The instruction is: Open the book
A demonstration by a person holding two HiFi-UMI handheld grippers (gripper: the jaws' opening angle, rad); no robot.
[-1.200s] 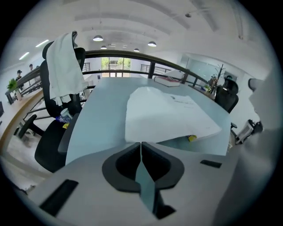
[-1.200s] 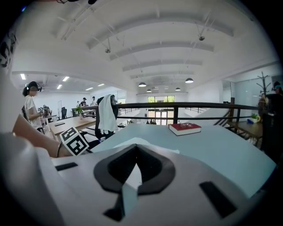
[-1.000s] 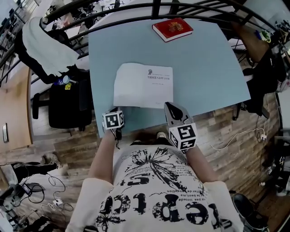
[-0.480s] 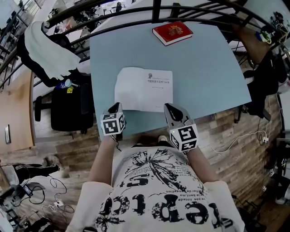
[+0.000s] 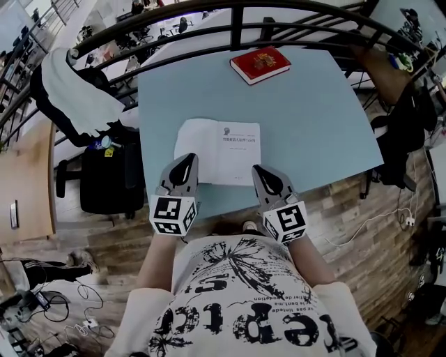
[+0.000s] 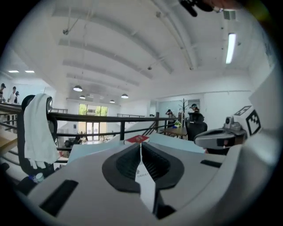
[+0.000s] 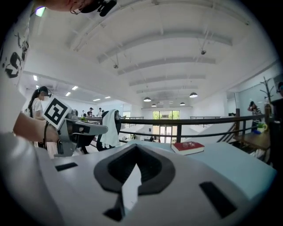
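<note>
A white book (image 5: 219, 143) lies open and flat on the light blue table (image 5: 313, 118), its left page blank and its right page printed. My left gripper (image 5: 189, 157) hovers over the book's near left corner, shut, with nothing in it. Over the near right corner my right gripper (image 5: 256, 168) is also shut and empty. In the left gripper view the jaws of my left gripper (image 6: 140, 144) meet at the tips, and a sliver of white page (image 6: 144, 178) shows below. The right gripper view has my right gripper (image 7: 135, 147) with its tips together as well.
A shut red book (image 5: 260, 64) lies at the table's far edge, also seen as the red book (image 7: 188, 147) in the right gripper view. A black railing (image 5: 237, 14) runs behind the table. A chair draped with white cloth (image 5: 80, 87) stands at the left. Cables lie on the wooden floor.
My left gripper has risen from the table's front edge and swung up to point nearly level over the book. The right gripper has lifted a little. The book has not moved.
</note>
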